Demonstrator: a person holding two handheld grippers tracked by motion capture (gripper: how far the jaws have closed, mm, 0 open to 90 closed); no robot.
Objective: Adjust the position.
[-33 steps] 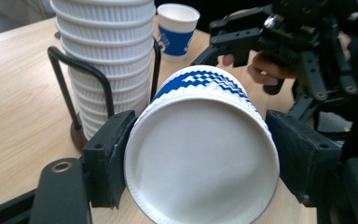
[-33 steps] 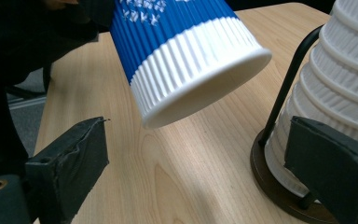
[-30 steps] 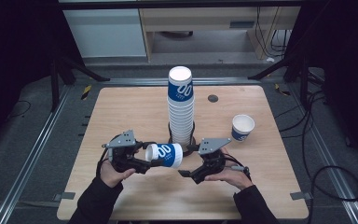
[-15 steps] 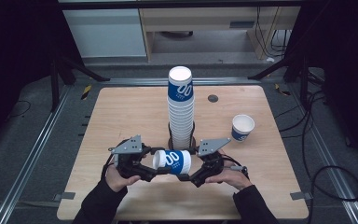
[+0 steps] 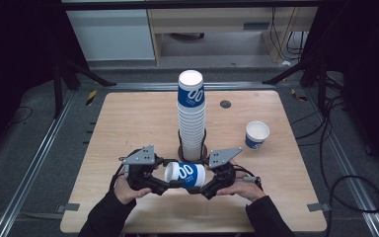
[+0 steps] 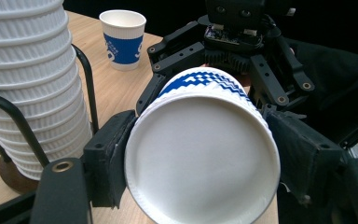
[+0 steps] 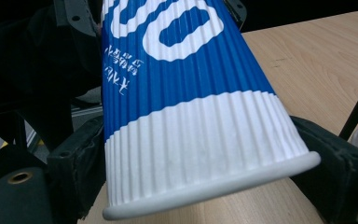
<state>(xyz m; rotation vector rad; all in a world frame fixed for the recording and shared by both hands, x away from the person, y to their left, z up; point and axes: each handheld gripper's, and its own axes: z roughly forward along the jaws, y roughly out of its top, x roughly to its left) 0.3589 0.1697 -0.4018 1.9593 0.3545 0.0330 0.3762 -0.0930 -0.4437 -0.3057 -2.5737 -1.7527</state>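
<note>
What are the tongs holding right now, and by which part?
One blue-and-white paper cup, lying sideways between both tongs: the left tongs grip its closed base end, the right tongs its rim end.

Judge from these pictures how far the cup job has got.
Done: one cup stands upright, alone on the table. In hand: the left gripper and right gripper clamp a sideways cup. Left: the tall stack, if it is being unstacked.
</note>
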